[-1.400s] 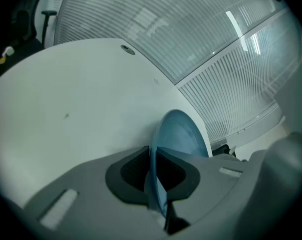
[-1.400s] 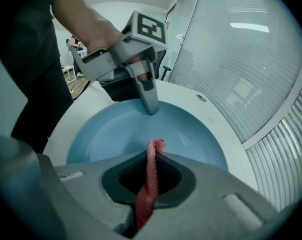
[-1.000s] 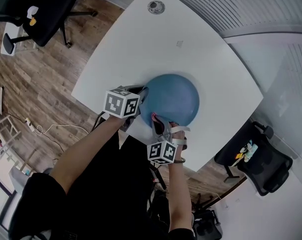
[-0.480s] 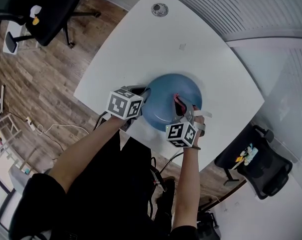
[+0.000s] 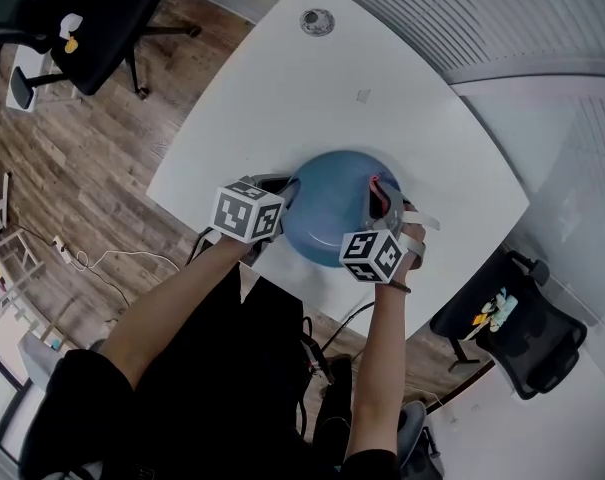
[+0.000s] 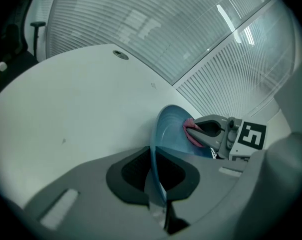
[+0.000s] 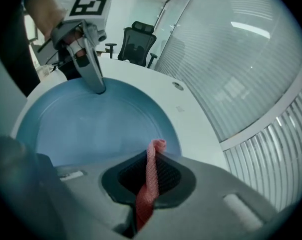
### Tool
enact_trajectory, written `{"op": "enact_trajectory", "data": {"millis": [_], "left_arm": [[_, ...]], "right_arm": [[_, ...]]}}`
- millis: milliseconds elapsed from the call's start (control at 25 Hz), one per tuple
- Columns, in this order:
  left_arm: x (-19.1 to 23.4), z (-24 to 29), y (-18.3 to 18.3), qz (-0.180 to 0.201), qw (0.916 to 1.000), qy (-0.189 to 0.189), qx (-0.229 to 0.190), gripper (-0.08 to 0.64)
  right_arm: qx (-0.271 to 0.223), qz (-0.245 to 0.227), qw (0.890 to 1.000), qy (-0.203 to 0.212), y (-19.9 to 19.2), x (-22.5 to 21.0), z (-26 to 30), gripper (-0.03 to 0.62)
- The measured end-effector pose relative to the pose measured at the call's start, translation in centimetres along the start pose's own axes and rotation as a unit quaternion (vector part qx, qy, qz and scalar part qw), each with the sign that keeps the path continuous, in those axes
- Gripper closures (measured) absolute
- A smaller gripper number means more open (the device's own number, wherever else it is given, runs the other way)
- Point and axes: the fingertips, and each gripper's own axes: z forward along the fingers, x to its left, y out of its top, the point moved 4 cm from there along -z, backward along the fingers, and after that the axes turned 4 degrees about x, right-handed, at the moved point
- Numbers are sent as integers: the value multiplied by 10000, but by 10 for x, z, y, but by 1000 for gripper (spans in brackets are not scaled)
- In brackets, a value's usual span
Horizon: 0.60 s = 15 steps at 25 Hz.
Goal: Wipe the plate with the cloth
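A: Head view: how many of each on your table [image 5: 267, 93]?
B: One plate [image 5: 327, 213], one cloth [image 7: 156, 147]. Your left gripper [image 6: 157, 186] pinches the plate's rim; your right gripper [image 7: 147, 184] pinches the cloth, over the plate.

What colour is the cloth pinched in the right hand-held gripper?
The cloth is pink with a fine mesh weave, clearest in the right gripper view.

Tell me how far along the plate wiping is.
Done: the left gripper is shut on the rim of the round blue plate, the right gripper on the pink mesh cloth. In hand: the cloth has swept from the plate's near edge to its right side. Left: the rest of the face; no dirt is visible.
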Motion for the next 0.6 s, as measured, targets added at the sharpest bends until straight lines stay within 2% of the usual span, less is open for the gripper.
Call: {"op": "enact_trajectory", "data": {"millis": [240, 440, 600], "left_arm": [[1, 0, 1, -91, 10000, -5, 0, 545], [2, 0, 1, -133, 9999, 2, 7, 545], [0, 1, 2, -124, 9999, 10, 15, 545]], "right_arm": [[-140, -6, 9989, 442, -10, 59, -33, 578], [-185, 89, 9936, 1109, -10, 111, -56, 578], [-167, -102, 9874, 1569, -8, 136, -66, 578]]}}
